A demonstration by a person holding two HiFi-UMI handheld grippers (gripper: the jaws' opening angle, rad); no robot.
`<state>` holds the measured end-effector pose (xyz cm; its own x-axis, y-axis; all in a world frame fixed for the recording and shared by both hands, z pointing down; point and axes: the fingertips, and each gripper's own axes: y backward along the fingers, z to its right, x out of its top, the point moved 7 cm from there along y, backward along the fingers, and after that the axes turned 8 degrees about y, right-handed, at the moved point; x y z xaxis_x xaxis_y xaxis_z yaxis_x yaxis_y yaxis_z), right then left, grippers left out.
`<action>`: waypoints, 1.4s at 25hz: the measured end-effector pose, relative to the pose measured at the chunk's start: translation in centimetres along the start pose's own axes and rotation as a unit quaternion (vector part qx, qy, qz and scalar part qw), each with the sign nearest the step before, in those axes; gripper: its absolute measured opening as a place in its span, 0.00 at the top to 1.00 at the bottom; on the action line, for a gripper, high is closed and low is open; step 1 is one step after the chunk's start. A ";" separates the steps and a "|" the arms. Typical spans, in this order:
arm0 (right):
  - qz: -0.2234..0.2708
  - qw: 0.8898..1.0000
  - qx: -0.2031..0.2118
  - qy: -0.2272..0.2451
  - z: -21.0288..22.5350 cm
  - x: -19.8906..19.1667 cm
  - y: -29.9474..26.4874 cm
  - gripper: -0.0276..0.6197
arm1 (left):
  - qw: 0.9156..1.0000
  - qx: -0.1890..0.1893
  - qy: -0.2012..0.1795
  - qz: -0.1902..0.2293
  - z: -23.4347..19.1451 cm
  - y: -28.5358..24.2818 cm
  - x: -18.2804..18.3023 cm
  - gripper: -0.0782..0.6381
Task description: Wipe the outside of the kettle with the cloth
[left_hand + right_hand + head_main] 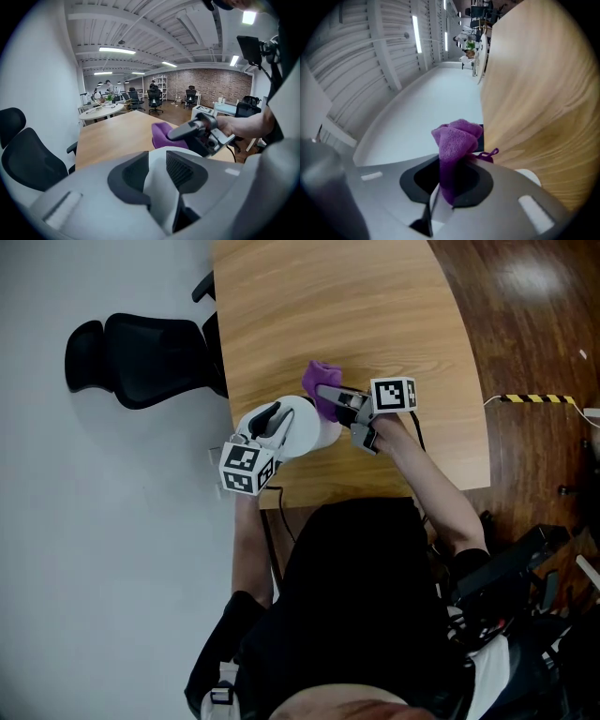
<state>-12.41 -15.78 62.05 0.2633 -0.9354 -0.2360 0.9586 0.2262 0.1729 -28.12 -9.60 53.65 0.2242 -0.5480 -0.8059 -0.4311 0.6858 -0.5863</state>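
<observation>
A white kettle (pixel 305 427) stands near the front left edge of the wooden table (pixel 356 306). My left gripper (pixel 275 416) comes from the left and is shut on the kettle's white handle (pixel 158 187), which fills the gap between its jaws. To the kettle's right, my right gripper (pixel 328 395) is shut on a bunched purple cloth (pixel 322 381), raised beside the kettle's upper side. In the right gripper view the cloth (pixel 454 140) sticks out from the jaws. In the left gripper view the cloth (pixel 164 135) and the right gripper (pixel 199 131) show just beyond the kettle.
A black office chair (pixel 141 352) stands off the table's left edge, over the pale floor. Dark wood floor with yellow-black tape (pixel 539 397) lies to the right. Further desks and chairs (pixel 154 101) stand far back in the room.
</observation>
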 end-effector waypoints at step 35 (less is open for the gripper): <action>0.053 0.969 -0.239 -0.008 8.4 -14.6 6.1 0.88 | 0.994 -0.072 0.042 0.067 -9.1 10.6 -26.0 0.18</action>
<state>-11.35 -3.05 74.62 0.3654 -0.9029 -0.2265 0.8676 0.4185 -0.2686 -46.50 7.57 69.18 0.0841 -0.4985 -0.8628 -0.5745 0.6832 -0.4507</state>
